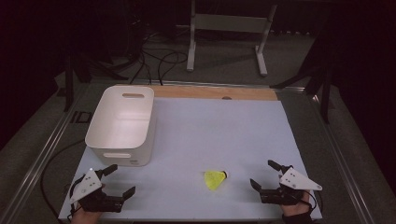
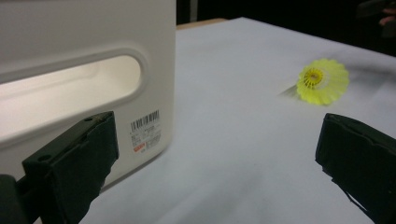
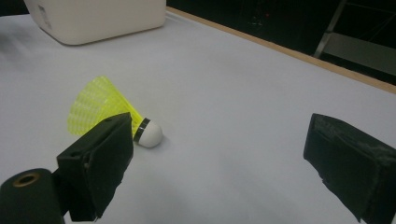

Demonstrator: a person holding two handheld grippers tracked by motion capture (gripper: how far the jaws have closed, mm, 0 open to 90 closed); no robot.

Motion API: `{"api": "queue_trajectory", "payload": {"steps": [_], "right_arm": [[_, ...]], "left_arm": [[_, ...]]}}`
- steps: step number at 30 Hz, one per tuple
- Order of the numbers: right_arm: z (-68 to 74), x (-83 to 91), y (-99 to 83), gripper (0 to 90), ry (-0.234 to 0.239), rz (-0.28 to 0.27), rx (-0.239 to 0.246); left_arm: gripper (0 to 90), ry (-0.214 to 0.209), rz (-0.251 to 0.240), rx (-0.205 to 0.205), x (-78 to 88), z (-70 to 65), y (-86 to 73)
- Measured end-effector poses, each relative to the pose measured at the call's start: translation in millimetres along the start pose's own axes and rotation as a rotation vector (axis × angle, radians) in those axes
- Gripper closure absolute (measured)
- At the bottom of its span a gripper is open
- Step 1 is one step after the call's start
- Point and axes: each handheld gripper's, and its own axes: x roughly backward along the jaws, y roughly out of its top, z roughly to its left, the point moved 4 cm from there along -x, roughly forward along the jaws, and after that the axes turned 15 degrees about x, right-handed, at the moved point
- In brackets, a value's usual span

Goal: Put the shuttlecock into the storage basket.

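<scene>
A yellow shuttlecock (image 1: 215,178) with a white cork tip lies on its side on the white table mat, between the two grippers. My left gripper (image 1: 120,180) rests at the near left corner, jaws wide open and empty, just in front of the white bin (image 1: 122,123). From the left gripper view, the shuttlecock (image 2: 323,81) lies ahead to the right and the bin (image 2: 84,70) stands close on the left. My right gripper (image 1: 264,175) sits open and empty at the near right. In the right gripper view, the shuttlecock (image 3: 109,112) lies just beyond its left jaw, untouched.
A wooden strip (image 1: 215,92) runs along the mat's far edge. Beyond the table stand a white frame (image 1: 227,32) and loose cables (image 1: 159,60) on the floor. The bin has a handle slot (image 2: 70,88) and a label facing my left gripper.
</scene>
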Motion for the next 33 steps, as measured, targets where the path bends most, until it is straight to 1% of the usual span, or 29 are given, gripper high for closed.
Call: {"api": "queue_trajectory", "payload": {"steps": [1,2,3,5,6,8,9,13,15,17,18,19,21,25,28,29,32,33], "right_arm": [[0.2,0.0,0.0,8.3,0.000,0.000,0.000],[0.1,0.2,0.1,8.3,-0.002,-0.001,0.002],[0.1,0.2,0.1,8.3,-0.002,-0.001,0.002],[0.2,0.2,0.4,8.3,-0.001,-0.003,0.000],[-0.2,0.3,0.6,8.3,-0.004,-0.004,0.002],[0.5,-0.2,0.3,8.3,0.003,0.000,-0.001],[0.7,-0.4,0.2,8.3,0.005,0.001,0.003],[0.6,0.4,1.1,8.3,0.003,-0.004,0.004],[0.4,0.6,1.2,8.3,0.002,-0.006,0.004],[0.1,1.0,1.3,8.3,0.001,-0.008,0.005],[0.4,1.3,1.5,8.3,0.001,-0.008,0.003],[0.4,1.5,1.7,8.3,-0.002,-0.008,0.003],[0.7,1.5,2.0,8.3,0.001,-0.009,0.003],[0.7,1.5,2.0,8.3,0.000,-0.009,0.004],[1.0,1.8,2.5,8.3,0.000,-0.009,0.006],[1.1,1.9,2.6,8.3,-0.001,-0.009,0.008],[1.4,2.3,3.6,8.3,-0.005,-0.013,0.010],[1.5,2.5,3.9,8.3,-0.007,-0.013,0.009]], "left_arm": [[0.0,0.000,0.000,0.000,0.0,0.0,0.0],[0.0,-0.007,0.011,-0.009,-0.4,-0.7,-0.8],[0.0,-0.021,0.025,-0.011,-0.7,-1.7,-1.7],[0.0,-0.018,0.033,-0.011,-1.3,-2.1,-2.1],[0.0,-0.014,0.051,-0.017,-2.8,-2.4,-3.0],[0.0,-0.020,0.052,-0.024,-3.2,-2.9,-3.4],[0.0,-0.016,0.052,-0.029,-2.9,-2.8,-2.9],[0.2,-0.013,0.030,-0.028,0.3,-1.9,-0.3],[3.3,-0.015,0.028,-0.026,1.8,-1.6,0.6],[7.2,-0.017,0.034,-0.029,2.0,-1.4,0.8],[6.8,-0.013,0.040,-0.029,1.7,-1.4,0.7],[4.8,-0.021,0.052,-0.029,1.5,-1.8,0.6],[0.1,0.015,0.055,-0.039,1.1,-2.2,1.6],[0.0,0.015,0.052,-0.039,3.4,-3.4,4.9],[0.0,0.021,0.071,-0.040,3.7,-4.9,5.2],[0.0,0.029,0.073,-0.044,3.9,-5.4,5.9],[0.0,0.048,0.055,-0.037,5.1,-6.3,10.2],[0.0,0.041,0.056,-0.034,5.6,-6.6,11.6]]}}
